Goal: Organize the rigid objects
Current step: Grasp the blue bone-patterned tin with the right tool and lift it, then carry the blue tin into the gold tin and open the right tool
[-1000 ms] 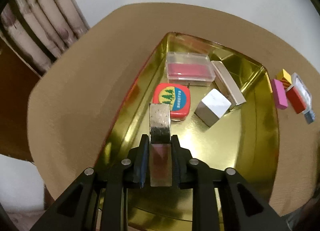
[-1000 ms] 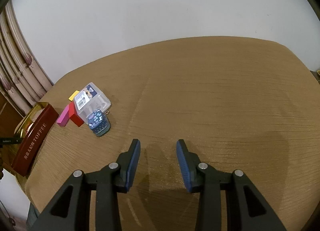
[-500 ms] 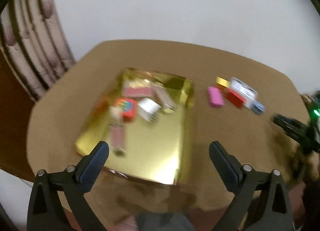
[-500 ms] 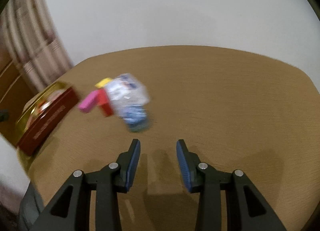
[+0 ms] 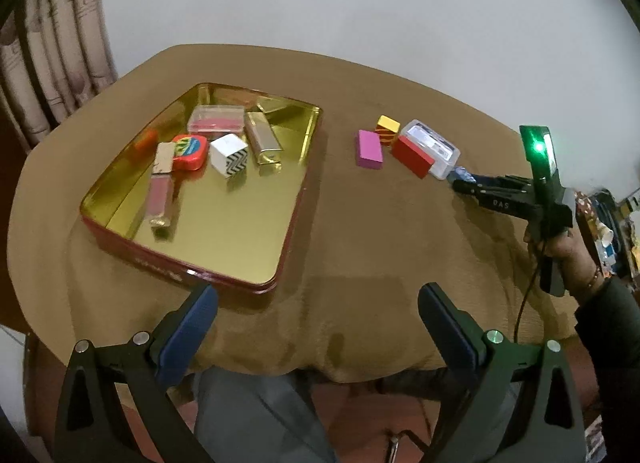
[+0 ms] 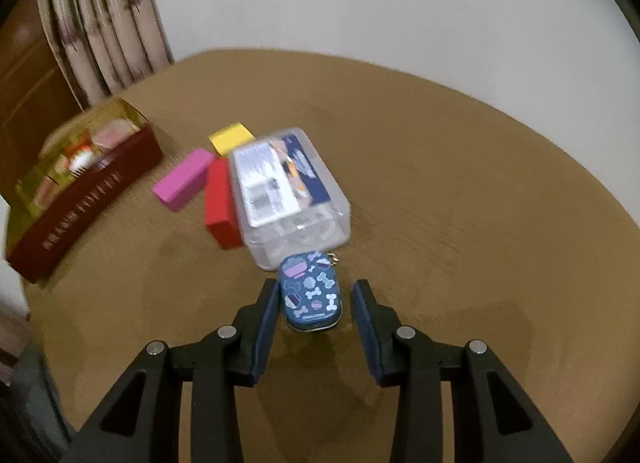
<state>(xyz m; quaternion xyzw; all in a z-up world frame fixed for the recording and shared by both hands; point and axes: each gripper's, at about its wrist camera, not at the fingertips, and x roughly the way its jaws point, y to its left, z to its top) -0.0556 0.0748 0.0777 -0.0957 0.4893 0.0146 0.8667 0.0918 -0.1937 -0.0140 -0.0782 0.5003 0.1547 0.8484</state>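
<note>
The left tool (image 5: 318, 291), just opened, is held wide and empty above the worktop (image 5: 360, 243). At lower centre, the blue tin (image 6: 310, 297) is straddled by the right tool (image 6: 316, 285), whose jaws have just been closing; a gap is seen at the right pad.

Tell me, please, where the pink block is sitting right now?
In the left wrist view the pink block lies on the brown table, right of the gold tin, with the red block and the yellow striped block close beside it.
</note>
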